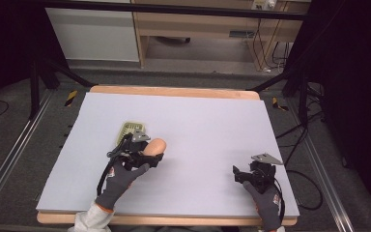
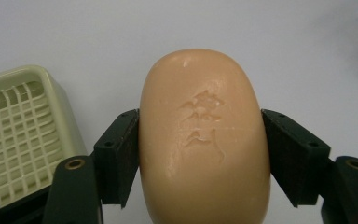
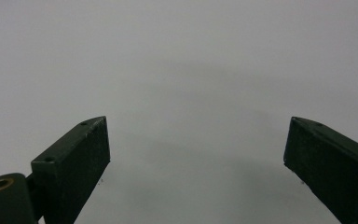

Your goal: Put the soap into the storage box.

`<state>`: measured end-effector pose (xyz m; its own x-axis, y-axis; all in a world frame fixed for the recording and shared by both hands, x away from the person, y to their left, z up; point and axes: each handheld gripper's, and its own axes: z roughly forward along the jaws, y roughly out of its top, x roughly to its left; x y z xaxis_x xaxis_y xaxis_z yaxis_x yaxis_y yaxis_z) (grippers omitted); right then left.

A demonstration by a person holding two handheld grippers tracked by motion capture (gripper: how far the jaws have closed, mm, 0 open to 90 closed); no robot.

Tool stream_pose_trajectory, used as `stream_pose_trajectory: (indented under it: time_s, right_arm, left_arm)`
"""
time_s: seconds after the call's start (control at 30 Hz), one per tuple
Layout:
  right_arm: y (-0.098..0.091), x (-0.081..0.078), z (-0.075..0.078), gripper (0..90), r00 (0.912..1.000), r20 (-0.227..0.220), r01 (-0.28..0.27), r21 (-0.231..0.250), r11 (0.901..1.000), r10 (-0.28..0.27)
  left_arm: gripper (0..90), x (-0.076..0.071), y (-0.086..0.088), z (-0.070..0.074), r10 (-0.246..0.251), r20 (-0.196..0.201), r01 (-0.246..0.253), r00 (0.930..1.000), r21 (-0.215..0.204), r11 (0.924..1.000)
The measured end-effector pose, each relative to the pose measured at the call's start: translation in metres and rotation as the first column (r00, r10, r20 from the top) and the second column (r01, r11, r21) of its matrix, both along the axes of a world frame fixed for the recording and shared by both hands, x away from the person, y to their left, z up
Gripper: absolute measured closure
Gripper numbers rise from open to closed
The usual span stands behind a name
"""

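Claw, left (image 2: 200,154): pressed onto a peach-coloured soap bar (image 2: 204,140), one jaw on each long side; embossed mark on the bar faces the camera of the left gripper view. Seen from the high view, the same claw (image 1: 147,157) carries the bar (image 1: 155,145) low over the table (image 1: 207,125), just beside a pale green soap dish (image 1: 128,129)

Soap dish (image 2: 21,135): slatted grid insert, nothing resting in it; lies to one side of the held bar, apart from it

Claw, right (image 3: 196,158): jaws spread wide, nothing between them, plain table surface below. In the high view it (image 1: 241,175) rests near the front right part of the table, well apart from bar and dish

Progress, judged: pickup of the bar looks done, grip square and secure. Remaining: carry the bar across to the dish, lower it onto the grid, release. Placement not yet begun
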<state>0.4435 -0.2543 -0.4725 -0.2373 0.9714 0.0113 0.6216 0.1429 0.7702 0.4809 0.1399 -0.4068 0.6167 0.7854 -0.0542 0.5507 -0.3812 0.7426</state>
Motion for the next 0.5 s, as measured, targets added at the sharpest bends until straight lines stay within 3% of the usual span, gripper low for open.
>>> stream_pose_trajectory:
  time_s: [0.5]
  right_arm:
    - [0.0, 0.0, 0.0, 7.3, 1.0, 0.001, 0.001, 0.0, 1.0, -0.001]
  left_arm:
    - [31.4, 0.004, 0.012, 0.005, 0.031, 0.009, -0.031, 0.9995, -0.006, 0.9995]
